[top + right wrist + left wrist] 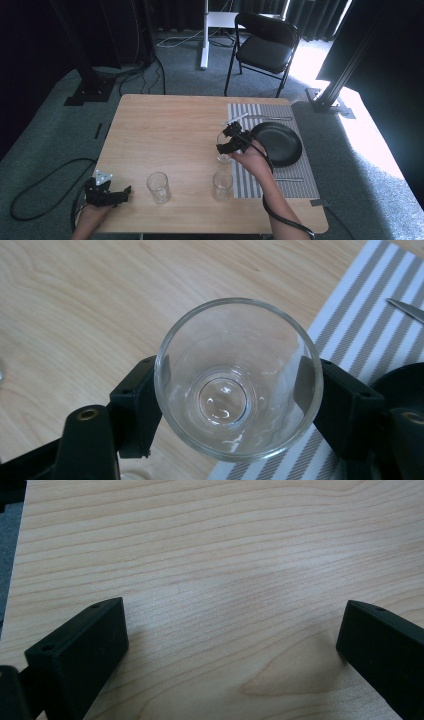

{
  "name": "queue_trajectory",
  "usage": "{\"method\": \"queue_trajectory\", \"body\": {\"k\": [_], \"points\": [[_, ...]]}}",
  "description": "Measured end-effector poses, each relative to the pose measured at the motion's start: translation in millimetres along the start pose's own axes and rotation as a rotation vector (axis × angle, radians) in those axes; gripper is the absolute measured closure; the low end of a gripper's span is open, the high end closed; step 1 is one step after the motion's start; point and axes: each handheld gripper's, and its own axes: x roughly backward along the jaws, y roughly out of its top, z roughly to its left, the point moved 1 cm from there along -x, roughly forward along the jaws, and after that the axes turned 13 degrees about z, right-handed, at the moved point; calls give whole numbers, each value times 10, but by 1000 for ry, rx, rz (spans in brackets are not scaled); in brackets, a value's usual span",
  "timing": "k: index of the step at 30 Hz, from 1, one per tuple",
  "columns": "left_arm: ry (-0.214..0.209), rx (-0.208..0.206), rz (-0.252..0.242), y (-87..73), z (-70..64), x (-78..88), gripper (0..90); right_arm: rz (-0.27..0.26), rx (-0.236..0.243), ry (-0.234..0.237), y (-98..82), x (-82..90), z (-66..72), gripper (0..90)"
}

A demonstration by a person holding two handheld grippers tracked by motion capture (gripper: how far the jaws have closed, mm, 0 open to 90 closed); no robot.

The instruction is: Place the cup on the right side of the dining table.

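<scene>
My right gripper (226, 142) is shut on a clear drinking glass (238, 377), its two black jaws pressing the glass from either side. The glass (223, 148) is upright and empty, held just over the left edge of the striped placemat (302, 182). Beside it on the mat lies a black plate (277, 143). Two more clear glasses stand near the table's front edge, one (158, 186) at the left and one (222, 185) by the mat. My left gripper (107, 196) rests at the front left corner of the table, its jaws wide apart over bare wood (225, 580).
A knife (272, 118) lies at the far end of the placemat and another utensil (287, 179) at the near end. A black folding chair (265, 47) stands beyond the table. Cables trail on the carpet at the left.
</scene>
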Motion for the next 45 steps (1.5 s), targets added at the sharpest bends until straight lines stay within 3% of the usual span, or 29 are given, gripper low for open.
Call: {"method": "queue_trajectory", "body": {"k": [25, 37, 45], "points": [[1, 3, -1, 0, -3, -1, 4, 11, -101, -70, 92, -43, -458, 279], [1, 3, 0, -1, -4, 0, 4, 25, -114, -101, 243, -60, -664, 279], [4, 4, 1, -6, -6, 4, 5, 15, -153, -108, 342, -106, -836, 279]]}}
